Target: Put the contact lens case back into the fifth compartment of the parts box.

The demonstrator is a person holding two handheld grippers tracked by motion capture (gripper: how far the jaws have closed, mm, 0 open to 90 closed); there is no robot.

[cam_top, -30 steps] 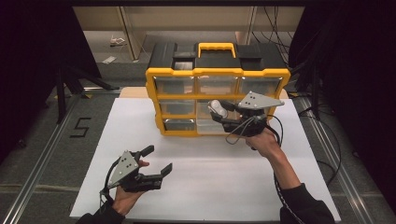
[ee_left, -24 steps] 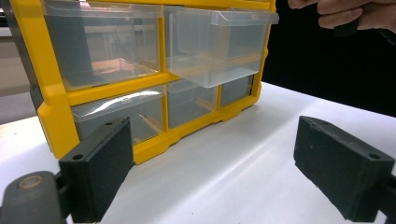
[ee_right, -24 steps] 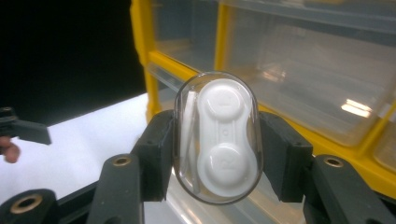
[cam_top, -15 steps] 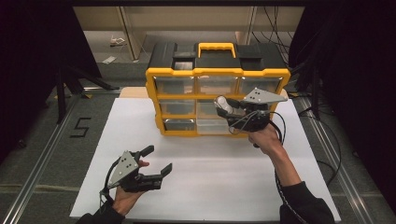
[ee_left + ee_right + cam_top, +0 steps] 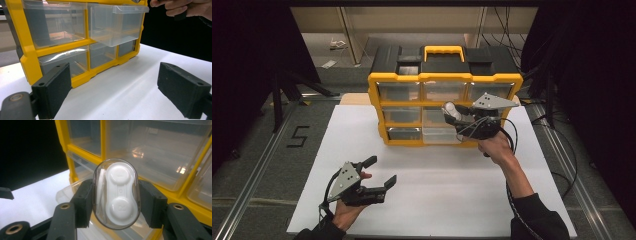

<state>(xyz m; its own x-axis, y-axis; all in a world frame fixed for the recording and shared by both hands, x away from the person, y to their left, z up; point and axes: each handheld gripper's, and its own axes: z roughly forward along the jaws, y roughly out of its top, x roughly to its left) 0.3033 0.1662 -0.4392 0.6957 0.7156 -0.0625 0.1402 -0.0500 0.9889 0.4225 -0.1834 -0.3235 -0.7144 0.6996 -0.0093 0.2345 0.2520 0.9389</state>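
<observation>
right gripper (image 5: 116,202) clamped on lens case (image 5: 116,193) | left gripper (image 5: 374,175) open, idle | lower level into pulled-out drawer (image 5: 117,23), right of organizer (image 5: 444,107)

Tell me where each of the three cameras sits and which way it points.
High view: above the table's near side, looking forward and down; both forearms, left tool, right tool.
Left gripper view: low on the table, facing the yellow drawer organizer; its open jaws.
Right gripper view: near the drawers; jaws clamp a contact lens case.
All share the organizer.
</observation>
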